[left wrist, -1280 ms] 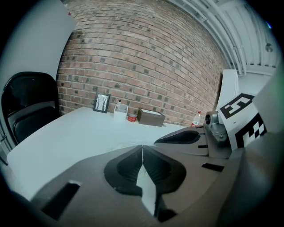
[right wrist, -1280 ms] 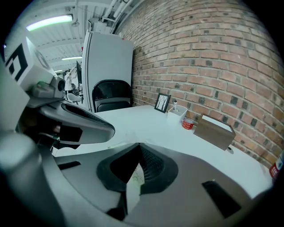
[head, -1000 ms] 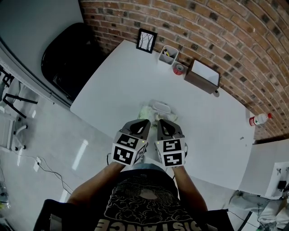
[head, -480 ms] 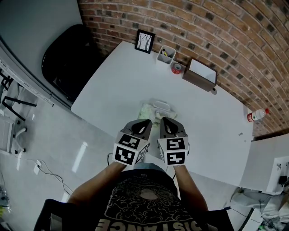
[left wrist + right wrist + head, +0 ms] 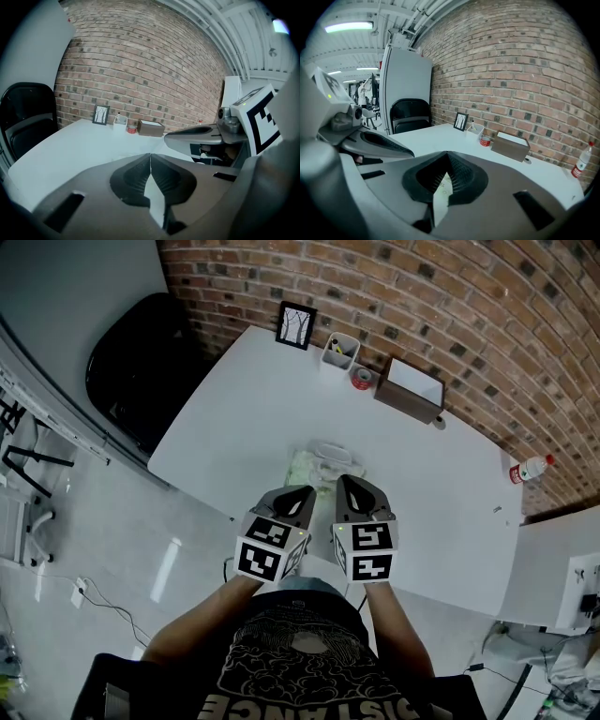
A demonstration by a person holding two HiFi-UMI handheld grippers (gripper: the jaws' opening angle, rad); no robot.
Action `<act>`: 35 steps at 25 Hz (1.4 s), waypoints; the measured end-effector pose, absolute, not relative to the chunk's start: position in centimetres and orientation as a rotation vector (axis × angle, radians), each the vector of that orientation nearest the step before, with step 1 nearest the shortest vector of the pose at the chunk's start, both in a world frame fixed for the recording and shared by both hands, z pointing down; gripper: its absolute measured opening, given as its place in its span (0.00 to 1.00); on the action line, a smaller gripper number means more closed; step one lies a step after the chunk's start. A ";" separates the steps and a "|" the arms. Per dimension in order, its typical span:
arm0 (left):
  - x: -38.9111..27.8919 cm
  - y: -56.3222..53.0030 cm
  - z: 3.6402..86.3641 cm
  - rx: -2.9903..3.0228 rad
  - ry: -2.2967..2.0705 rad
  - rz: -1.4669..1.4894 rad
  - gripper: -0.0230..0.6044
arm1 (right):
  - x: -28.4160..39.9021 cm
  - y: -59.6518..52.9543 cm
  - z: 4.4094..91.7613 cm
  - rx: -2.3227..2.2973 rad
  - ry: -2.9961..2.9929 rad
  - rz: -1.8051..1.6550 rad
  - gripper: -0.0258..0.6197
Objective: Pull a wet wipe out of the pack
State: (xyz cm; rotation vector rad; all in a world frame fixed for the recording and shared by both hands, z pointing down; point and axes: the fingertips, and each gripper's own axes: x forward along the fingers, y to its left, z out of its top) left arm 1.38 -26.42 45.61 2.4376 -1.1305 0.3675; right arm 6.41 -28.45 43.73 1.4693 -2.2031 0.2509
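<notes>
**Showing Both Grippers Closed at the Wipe Pack**

Head view: person stands at near edge of white table (image 5: 234, 418), one gripper per hand. L gripper (image 5: 303, 493) and R gripper (image 5: 346, 482) lie side by side, close but apart. Both sets of jaws point away from the person, toward the wipe pack (image 5: 312, 465).

The pale green pack lies flat on the table near its front edge, just ahead of both grippers. In this view R gripper's tips overlap the pack's near end, and L gripper's tips sit by its near-left corner. A white patch (image 5: 336, 454) shows on the pack's top; flap or wipe, cannot tell.

L gripper view: jaws pressed together at the tips, nothing btwn them. A pale surface shows through the slot behind the tips.

R gripper view: jaws likewise meet at the tips. The slot behind them shows a pale green strip w/ faint print, same colour as the pack. Whether the jaws touch it, cannot tell.

Bkgd, along the brick wall (image 5: 487, 296) at the table's far edge, L to R:
- picture frame (image 5: 296, 325)
- pen cup (image 5: 338, 351)
- red tape roll (image 5: 362, 379)
- brown box (image 5: 409, 390)

A bottle (image 5: 527, 469) w/ red label stands near the far right corner, well apart. A black chair (image 5: 141, 352) sits beside the table's left end.
</notes>
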 end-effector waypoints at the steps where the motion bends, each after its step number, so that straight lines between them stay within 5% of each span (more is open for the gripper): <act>1: 1.4 -26.3 45.5 2.441 -1.128 0.367 0.06 | 6.4 -28.3 43.4 1.475 -2.206 0.250 0.06; 35: 0.3 -17.9 42.6 2.512 -1.092 0.305 0.06 | 6.5 -18.6 37.8 1.694 -2.222 0.207 0.06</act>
